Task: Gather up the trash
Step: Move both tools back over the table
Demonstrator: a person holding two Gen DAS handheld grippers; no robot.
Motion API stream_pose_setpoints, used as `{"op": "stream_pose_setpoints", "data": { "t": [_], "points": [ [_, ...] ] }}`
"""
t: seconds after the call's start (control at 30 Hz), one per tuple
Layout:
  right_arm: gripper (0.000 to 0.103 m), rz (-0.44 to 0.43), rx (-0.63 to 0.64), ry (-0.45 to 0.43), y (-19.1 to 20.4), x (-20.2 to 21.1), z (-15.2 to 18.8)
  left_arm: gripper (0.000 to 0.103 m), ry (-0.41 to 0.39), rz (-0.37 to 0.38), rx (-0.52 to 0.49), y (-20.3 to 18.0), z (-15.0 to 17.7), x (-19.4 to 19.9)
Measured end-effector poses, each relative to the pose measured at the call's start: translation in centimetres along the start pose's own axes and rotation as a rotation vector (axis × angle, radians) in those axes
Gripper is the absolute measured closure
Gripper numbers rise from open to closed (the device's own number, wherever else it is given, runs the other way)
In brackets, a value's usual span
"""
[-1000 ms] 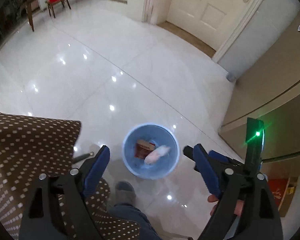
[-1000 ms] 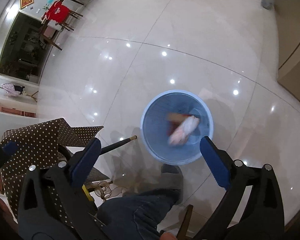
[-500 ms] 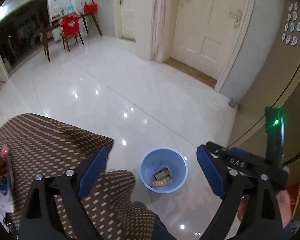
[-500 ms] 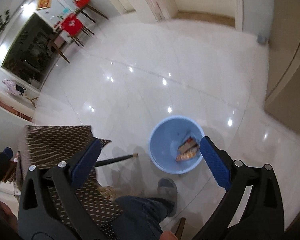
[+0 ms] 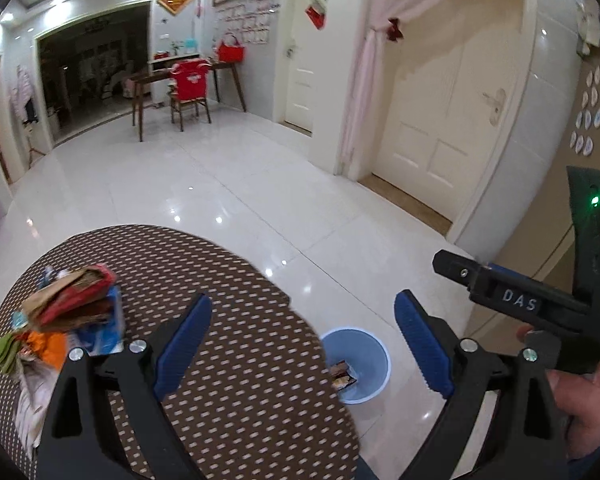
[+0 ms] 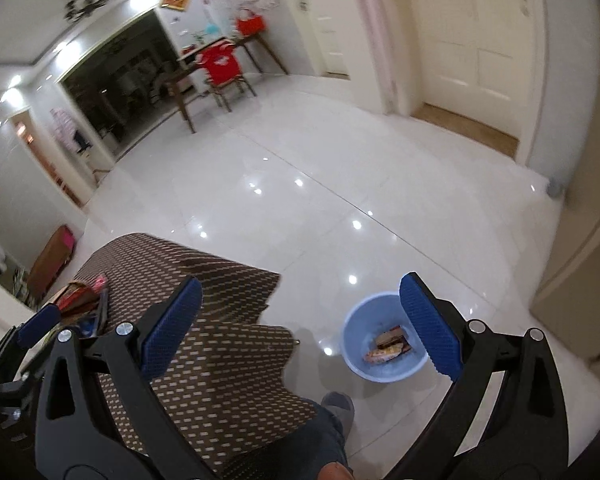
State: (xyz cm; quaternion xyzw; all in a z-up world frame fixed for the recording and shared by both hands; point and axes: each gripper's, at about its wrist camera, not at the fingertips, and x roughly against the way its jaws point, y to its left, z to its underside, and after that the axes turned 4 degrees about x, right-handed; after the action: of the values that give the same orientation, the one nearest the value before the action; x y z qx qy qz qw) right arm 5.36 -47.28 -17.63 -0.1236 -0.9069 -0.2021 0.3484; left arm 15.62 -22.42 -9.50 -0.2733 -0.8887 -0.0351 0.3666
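A light blue bin [image 5: 360,364] stands on the white floor right of the table, with a few wrappers [image 6: 388,346] lying in it. A pile of trash wrappers [image 5: 68,312] lies at the left of the brown dotted tablecloth [image 5: 236,360]; it also shows in the right wrist view [image 6: 80,300]. My left gripper [image 5: 302,344] is open and empty above the table edge. My right gripper [image 6: 300,330] is open and empty, above the gap between table and bin [image 6: 384,344]. The right gripper's body shows in the left wrist view [image 5: 540,312].
The person's leg and grey slipper [image 6: 338,404] are on the floor by the bin. A wooden desk with a red-covered chair [image 5: 190,88] stands at the far wall. White doors [image 5: 440,120] and a beige wall [image 6: 580,240] are at the right.
Both grippers rose and tilted up away from the bin, swinging left toward the table. The dropped wrapper now rests in the bin. The trash pile came into view.
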Motion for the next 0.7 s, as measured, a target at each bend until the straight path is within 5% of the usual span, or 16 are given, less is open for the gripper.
{"op": "stream_pose_setpoints", "data": {
  "t": [0.7],
  "points": [
    [0.006,-0.19,0.338,0.01,16.4,0.2,2.1,0.011,-0.075,-0.202,0.171,12.9,5.6,7.7]
  ]
}}
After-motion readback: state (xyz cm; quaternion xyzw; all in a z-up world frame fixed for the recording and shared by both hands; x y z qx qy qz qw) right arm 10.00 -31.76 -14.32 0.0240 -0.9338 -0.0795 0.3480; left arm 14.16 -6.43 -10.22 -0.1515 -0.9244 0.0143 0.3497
